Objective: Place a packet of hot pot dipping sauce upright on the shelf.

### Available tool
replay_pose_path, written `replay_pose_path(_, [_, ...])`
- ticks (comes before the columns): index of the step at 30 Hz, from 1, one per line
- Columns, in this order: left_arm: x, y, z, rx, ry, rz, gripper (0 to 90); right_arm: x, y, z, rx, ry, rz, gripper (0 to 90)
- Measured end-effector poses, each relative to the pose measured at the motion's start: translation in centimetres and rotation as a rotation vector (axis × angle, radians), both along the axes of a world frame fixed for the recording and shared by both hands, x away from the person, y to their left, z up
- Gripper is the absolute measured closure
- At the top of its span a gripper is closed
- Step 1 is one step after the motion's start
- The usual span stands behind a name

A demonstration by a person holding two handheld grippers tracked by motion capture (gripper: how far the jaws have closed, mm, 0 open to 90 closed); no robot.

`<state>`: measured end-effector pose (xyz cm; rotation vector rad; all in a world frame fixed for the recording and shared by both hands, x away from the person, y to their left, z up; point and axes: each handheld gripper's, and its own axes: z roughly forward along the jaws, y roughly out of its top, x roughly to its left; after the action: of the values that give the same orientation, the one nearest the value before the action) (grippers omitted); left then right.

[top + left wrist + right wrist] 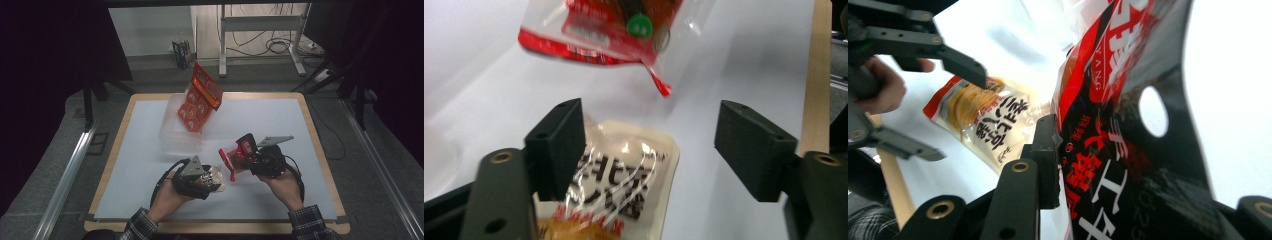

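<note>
From above, your left gripper (212, 179) sits at the near middle of the white table sheet (280, 120), jaws spread over a pale snack packet (216, 178) lying flat there, while your right gripper (245, 159) pinches a red-and-black packet (235, 156) lifted off the sheet just beside it. Farther back a clear plastic bin (175, 131) holds an orange bag (201, 99) standing tilted in it; beyond the wooden table edge you have grey floor, a metal stand and loose cables. In the left gripper view the pale snack packet (621, 187) lies between the parted jaws, neither pad pressing it, with the red-and-black packet (599, 30) hanging above. In the right gripper view the red-and-black packet (1128, 150) is clamped and blocks much of the sight; the pale snack packet (980, 120) lies beyond.
</note>
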<state>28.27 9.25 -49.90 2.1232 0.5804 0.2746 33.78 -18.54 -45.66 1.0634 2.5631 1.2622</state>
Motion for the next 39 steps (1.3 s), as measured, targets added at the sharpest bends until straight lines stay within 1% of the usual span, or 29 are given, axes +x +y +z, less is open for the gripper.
replay_pose_path(4, [-0.7,1.2,0.0,0.004,0.001,0.034,20.8,0.6,0.3,0.6,-0.001,-0.015,0.006,69.5])
replay_pose_path(5, [-0.9,1.5,-0.1,-0.003,0.000,0.042,19.8,0.7,0.4,0.8,-0.004,-0.023,0.011,69.5])
replay_pose_path(8, [-1.4,2.3,-0.3,-0.033,0.015,0.062,15.8,1.1,0.8,1.4,-0.013,-0.039,0.023,69.6])
replay_pose_path(11, [-1.9,2.9,-0.4,-0.034,0.013,0.073,11.5,1.6,1.2,2.1,-0.026,-0.056,0.035,69.6])
replay_pose_path(14, [-2.4,3.5,-0.2,-0.042,0.011,0.085,8.8,2.1,1.6,2.5,-0.034,-0.063,0.044,69.6])
replay_pose_path(17, [-2.8,4.1,-0.1,-0.063,0.012,0.101,6.7,2.7,2.0,2.9,-0.036,-0.057,0.054,69.7])
replay_pose_path(19, [-3.1,4.6,-0.2,-0.067,0.007,0.116,6.1,3.0,2.4,3.1,-0.040,-0.056,0.060,69.7])
replay_pose_path(21, [-3.4,5.0,-0.3,-0.058,0.001,0.138,4.5,3.4,2.8,3.5,-0.045,-0.063,0.070,69.7])
replay_pose_path(22, [-3.5,5.3,-0.3,-0.055,0.005,0.145,4.5,3.5,2.9,3.6,-0.047,-0.068,0.074,69.8])
replay_pose_path(25, [-3.8,6.2,-0.3,-0.093,0.020,0.160,2.8,4.1,3.5,4.0,-0.054,-0.074,0.080,69.8])
replay_pose_path(27, [-4.1,6.8,-0.4,-0.107,0.018,0.172,2.7,4.6,3.9,4.2,-0.061,-0.075,0.087,69.8])
replay_pose_path(29, [-4.4,7.4,-0.4,-0.111,0.013,0.187,2.6,5.1,4.4,4.3,-0.070,-0.082,0.100,69.9])
replay_pose_path(34, [-4.9,8.9,-0.6,-0.133,0.019,0.229,2.6,6.2,5.5,4.5,-0.086,-0.078,0.131,69.9])
replay_pose_path(37, [-5.1,9.4,-0.6,-0.132,0.016,0.242,2.6,6.8,6.4,4.4,-0.099,-0.077,0.162,69.9])
replay_pose_path(39, [-5.3,9.6,-0.6,-0.127,0.012,0.251,2.6,7.0,7.0,4.2,-0.117,-0.075,0.169,69.9])
